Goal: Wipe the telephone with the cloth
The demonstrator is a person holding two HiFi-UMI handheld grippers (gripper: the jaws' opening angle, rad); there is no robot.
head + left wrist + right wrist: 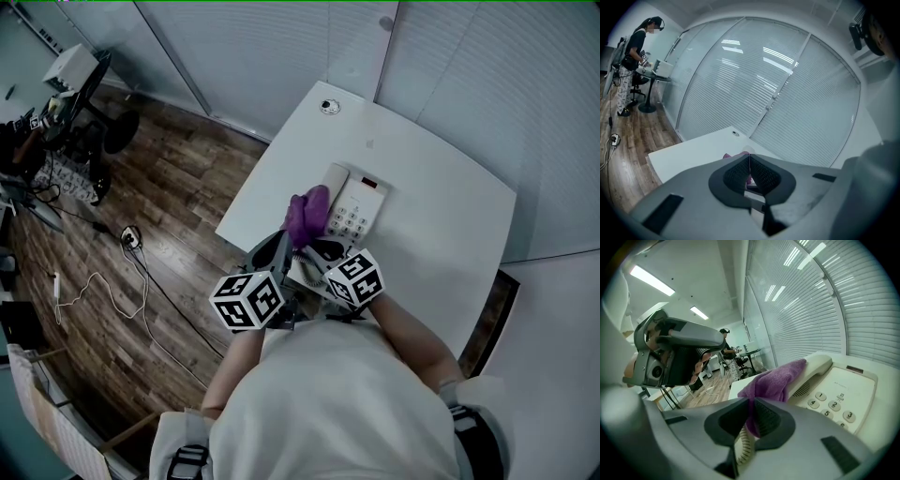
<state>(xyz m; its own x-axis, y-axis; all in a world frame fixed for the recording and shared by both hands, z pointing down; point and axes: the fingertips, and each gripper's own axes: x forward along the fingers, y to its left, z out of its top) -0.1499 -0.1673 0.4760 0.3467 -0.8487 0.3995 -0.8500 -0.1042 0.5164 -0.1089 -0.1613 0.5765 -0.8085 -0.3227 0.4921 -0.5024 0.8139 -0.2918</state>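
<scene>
A white telephone [357, 207] sits on the white table [441, 225], its keypad [834, 401] facing up. A purple cloth [307, 216] is draped over the handset [816, 371] on the phone's left side. My right gripper [752, 408] is shut on the near end of the cloth [773, 383], just above the coiled cord [745, 446]. My left gripper [749, 161] is shut with nothing between its pads and hovers just left of the phone, with a bit of the cloth [733, 155] showing past its tips. In the head view both marker cubes [247, 302] sit at the table's near edge.
A round grommet [329, 107] lies at the table's far corner. Glass walls with blinds [787, 93] stand behind the table. Cables and a power strip [130, 236] lie on the wooden floor to the left. A person [633, 65] stands at a desk far off.
</scene>
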